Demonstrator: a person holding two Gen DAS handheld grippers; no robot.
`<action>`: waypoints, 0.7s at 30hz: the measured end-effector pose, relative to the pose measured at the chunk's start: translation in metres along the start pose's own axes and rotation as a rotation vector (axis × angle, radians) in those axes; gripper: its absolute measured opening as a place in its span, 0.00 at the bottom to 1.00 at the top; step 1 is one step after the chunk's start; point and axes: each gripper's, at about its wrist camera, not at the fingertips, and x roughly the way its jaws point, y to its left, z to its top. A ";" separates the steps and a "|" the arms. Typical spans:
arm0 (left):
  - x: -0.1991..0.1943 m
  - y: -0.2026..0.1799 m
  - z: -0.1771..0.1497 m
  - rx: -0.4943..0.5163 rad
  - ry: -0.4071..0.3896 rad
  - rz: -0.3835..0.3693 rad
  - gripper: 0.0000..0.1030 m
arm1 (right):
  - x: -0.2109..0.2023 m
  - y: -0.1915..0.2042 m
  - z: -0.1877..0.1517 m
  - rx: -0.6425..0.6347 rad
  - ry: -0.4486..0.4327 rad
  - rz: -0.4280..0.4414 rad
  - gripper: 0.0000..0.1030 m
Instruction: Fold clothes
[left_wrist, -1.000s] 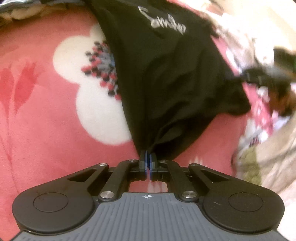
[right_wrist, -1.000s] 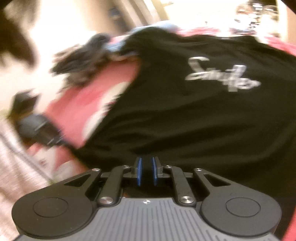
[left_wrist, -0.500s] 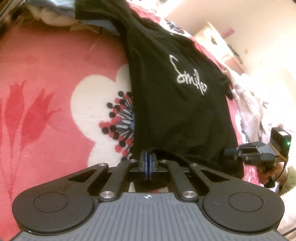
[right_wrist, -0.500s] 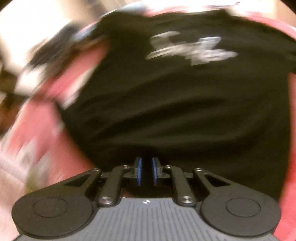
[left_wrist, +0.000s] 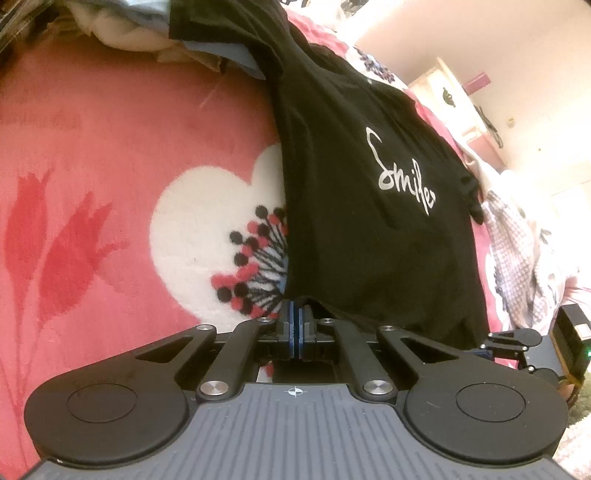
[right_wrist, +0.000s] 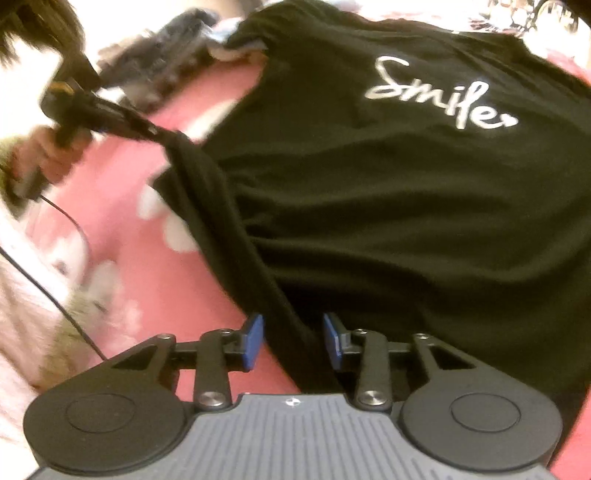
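Pinching soft black T-shirt (left_wrist: 369, 229) hem, left gripper (left_wrist: 295, 325) clenched; right gripper (right_wrist: 291, 341) just parting, astride fabric.

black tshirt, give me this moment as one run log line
black t-shirt spread on pink blanket | left gripper shut on hem corner | right gripper jaws just opening, hem between pads, not pinched

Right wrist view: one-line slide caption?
Right tool opening around the hem of the black "Smile" T-shirt while left tool pinches its far corner.
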 end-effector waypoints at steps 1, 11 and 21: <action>0.000 0.000 0.000 0.009 -0.001 0.004 0.00 | -0.003 -0.006 0.002 0.031 -0.015 0.017 0.18; 0.000 0.005 -0.008 0.017 0.013 0.037 0.00 | -0.013 -0.021 0.021 0.062 -0.141 0.043 0.13; 0.009 0.005 -0.002 0.018 0.019 0.044 0.00 | 0.025 0.028 0.022 -0.264 -0.023 -0.016 0.09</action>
